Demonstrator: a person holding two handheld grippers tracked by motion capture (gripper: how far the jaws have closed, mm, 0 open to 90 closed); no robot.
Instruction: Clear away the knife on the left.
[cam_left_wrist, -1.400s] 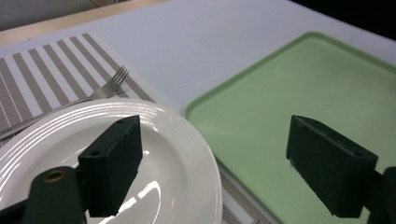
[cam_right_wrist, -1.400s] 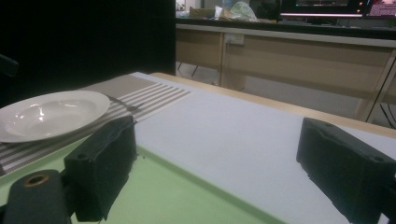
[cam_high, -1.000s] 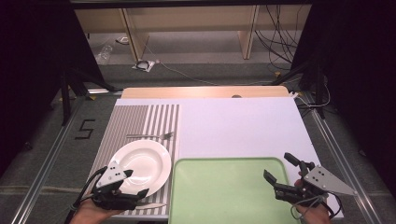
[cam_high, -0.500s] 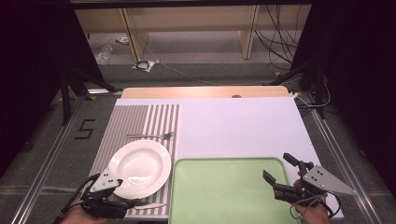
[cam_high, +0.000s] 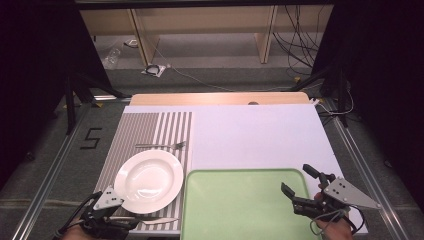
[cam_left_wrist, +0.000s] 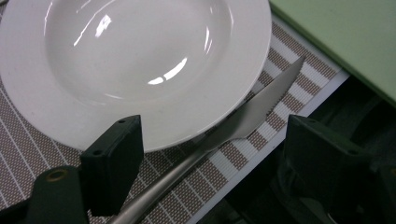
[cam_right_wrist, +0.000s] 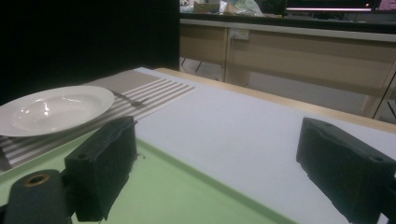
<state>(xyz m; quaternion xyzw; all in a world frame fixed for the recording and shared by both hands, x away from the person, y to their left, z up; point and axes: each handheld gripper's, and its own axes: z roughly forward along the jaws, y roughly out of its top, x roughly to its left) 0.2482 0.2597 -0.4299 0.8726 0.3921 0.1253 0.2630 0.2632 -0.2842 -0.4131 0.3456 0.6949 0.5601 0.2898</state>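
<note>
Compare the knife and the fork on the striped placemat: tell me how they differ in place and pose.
The knife lies at the near edge of the placemat, its blade partly tucked under the plate; the fork lies beyond the plate, apart from it. The knife sits between the open jaws of the left gripper; the fork has no gripper near it. Both are silvery and lie flat.

Left claw (cam_high: 131, 222) pulled back off plate (cam_high: 148, 180) to near table edge, by knife (cam_left_wrist: 219, 140).
</note>
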